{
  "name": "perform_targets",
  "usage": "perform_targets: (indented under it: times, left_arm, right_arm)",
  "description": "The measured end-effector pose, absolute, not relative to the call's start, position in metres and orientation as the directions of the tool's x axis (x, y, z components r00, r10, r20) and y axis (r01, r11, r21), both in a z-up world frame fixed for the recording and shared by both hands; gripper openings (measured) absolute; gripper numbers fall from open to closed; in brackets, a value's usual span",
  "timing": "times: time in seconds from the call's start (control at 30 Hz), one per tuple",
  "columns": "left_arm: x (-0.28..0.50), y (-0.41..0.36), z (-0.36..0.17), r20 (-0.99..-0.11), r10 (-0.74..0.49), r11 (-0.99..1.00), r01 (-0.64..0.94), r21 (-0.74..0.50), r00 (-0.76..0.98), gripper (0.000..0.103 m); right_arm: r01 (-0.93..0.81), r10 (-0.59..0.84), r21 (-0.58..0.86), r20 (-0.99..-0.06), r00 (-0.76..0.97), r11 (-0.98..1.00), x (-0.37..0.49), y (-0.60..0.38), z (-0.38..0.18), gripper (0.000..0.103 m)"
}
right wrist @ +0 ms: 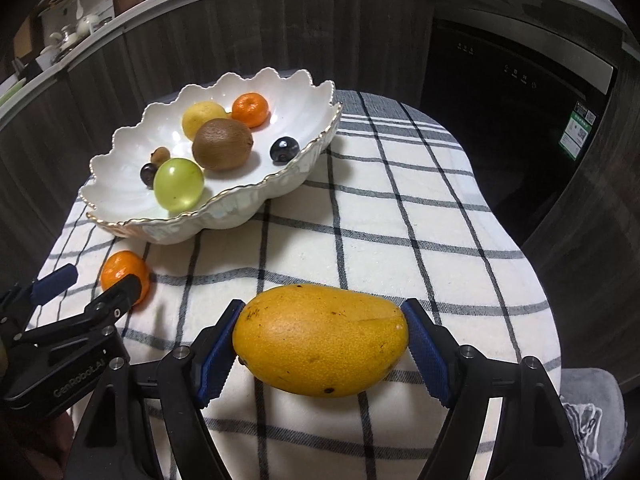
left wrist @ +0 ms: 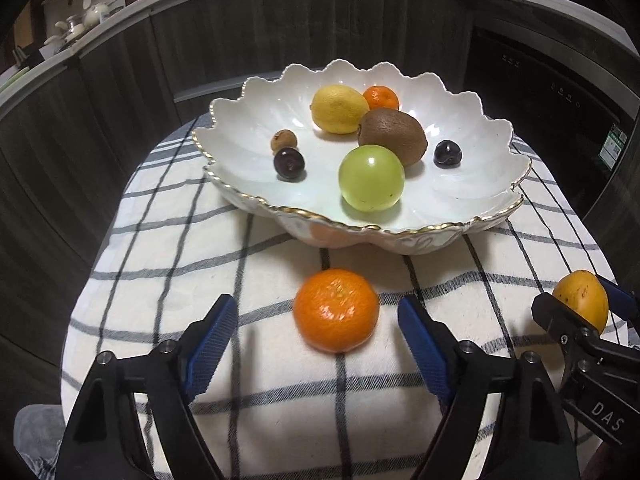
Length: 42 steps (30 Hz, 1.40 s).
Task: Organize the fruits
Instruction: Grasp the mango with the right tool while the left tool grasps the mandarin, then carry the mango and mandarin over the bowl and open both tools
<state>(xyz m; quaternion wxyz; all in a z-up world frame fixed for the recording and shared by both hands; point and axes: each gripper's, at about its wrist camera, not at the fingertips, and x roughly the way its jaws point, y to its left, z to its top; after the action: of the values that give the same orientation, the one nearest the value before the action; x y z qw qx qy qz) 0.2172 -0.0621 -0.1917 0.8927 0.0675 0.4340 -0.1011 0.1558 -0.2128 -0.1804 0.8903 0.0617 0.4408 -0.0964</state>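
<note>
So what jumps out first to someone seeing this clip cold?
The yellow mango clamped end to end in the right tool, low in the right wrist view. Next, the scalloped white bowl holding fruit at the cloth's far end, and a lone orange on the cloth between the left tool's open pads.

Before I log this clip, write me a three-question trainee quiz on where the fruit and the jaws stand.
1. True or false: the mango is clamped between the right gripper's jaws.
2. Which fruit lies on the checked cloth between the left gripper's open jaws?
A. kiwi
B. tangerine
C. lemon
3. How many dark cherries sit in the scalloped bowl?

Key
1. True: both blue pads press on its ends.
2. B: the tangerine lies there, with a gap at each pad. The kiwi and lemon are in the bowl.
3. Two: one cherry left of the green fruit, one cherry right of the kiwi.
</note>
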Motion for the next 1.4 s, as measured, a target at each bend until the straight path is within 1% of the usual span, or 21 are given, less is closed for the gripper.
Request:
perform_targets:
  times: [0.07,0.1,0.17,0.27,0.63,0.87,1.13,1.4]
  left_arm:
    - [0.22,-0.064,-0.197,-0.795,-0.119,0.971,0.238,0.033,0.595,0.069]
    - [0.221,-0.065,-0.199,-0.799,-0.125,0.97,0.243,0.027,0.588,0.066]
    - [0.223,-0.066,-0.203,-0.809,-0.135,0.967,0.253,0.017,0.572,0.054]
    - [0.224,-0.067,-0.209,-0.819,-0.147,0.965,0.262,0.005,0.555,0.047]
    - [0.219,-0.065,-0.207,-0.811,-0.169,0.963,0.27,-0.014,0.56,0.046]
    - [0.206,-0.057,-0.197,-0.8,-0.168,0.965,0.262,-0.013,0.576,0.045]
    - [0.192,-0.047,-0.171,-0.78,-0.167,0.97,0.244,-0.019,0.603,0.045]
    - [0.189,-0.044,-0.136,-0.741,-0.159,0.97,0.244,0.007,0.652,0.045]
  right_arm:
    - [0.231,-0.118,0.027,-0.8,0.589,0.973,0.158,-0.215,-0.182,0.078]
    - [0.233,-0.118,0.028,-0.801,0.587,0.972,0.159,-0.216,-0.183,0.078]
    - [0.237,-0.12,0.028,-0.803,0.584,0.971,0.161,-0.218,-0.185,0.078]
    - [0.236,-0.118,0.027,-0.805,0.581,0.971,0.162,-0.217,-0.187,0.078]
    - [0.232,-0.124,0.019,-0.802,0.584,0.972,0.162,-0.214,-0.186,0.078]
    - [0.23,-0.133,0.01,-0.788,0.601,0.973,0.155,-0.211,-0.178,0.078]
    - [0.21,-0.13,0.009,-0.759,0.638,0.978,0.145,-0.204,-0.157,0.078]
    - [0.187,-0.121,0.012,-0.722,0.681,0.982,0.141,-0.201,-0.128,0.078]
